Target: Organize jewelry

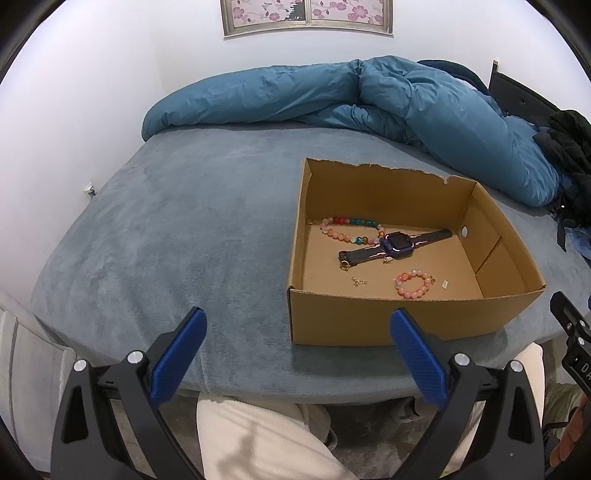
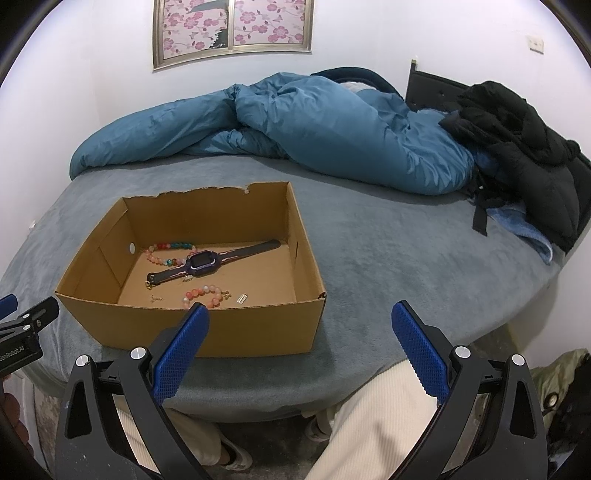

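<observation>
Both tongs, left & right, gape apart, empty; sorting looks done. Watch & bracelets sit in box at 1 o'clock; next prob. withdraw.

The near wall of the open brown cardboard box hid the lower beads of the small pink beaded bracelet. The tiny gold pieces on the box floor were too small to identify. The purple-faced black-strapped watch covered part of the long multicoloured bead strand. The top edge cut off the pink-flowered framed window.
</observation>
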Action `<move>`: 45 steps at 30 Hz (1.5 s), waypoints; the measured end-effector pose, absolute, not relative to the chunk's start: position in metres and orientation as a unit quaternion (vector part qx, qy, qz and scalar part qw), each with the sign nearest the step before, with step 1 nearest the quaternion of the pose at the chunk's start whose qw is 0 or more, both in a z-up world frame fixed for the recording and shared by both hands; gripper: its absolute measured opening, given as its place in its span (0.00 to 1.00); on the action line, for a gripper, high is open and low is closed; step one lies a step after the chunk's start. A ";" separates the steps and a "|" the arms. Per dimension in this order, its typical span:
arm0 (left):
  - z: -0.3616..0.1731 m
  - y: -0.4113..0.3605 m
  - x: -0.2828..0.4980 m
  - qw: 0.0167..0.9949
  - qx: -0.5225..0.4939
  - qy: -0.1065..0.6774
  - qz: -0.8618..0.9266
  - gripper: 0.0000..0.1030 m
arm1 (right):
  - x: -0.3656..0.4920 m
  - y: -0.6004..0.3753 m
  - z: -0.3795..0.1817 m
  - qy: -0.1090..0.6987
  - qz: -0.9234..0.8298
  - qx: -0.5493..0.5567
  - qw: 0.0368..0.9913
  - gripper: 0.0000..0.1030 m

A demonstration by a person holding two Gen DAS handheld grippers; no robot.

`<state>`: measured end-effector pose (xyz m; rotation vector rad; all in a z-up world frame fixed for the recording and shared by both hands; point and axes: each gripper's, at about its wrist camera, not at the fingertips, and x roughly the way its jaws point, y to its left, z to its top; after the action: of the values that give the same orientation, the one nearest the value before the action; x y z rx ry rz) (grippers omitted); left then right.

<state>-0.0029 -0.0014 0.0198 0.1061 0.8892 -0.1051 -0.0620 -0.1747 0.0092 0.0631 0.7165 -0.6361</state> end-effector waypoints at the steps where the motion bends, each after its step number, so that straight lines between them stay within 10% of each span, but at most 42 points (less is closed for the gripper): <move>1: 0.020 -0.001 -0.003 0.900 0.052 0.430 -0.051 0.95 | -0.062 -0.175 0.009 0.345 -0.306 0.030 0.887 0.92; 45: 0.019 -0.005 -0.002 0.901 0.051 0.428 -0.049 0.95 | -0.062 -0.175 0.010 0.344 -0.306 0.028 0.887 0.92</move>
<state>-0.0019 -0.0050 0.0187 0.1061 0.8852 -0.1012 -0.0617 -0.1752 0.0100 0.0592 0.7157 -0.6355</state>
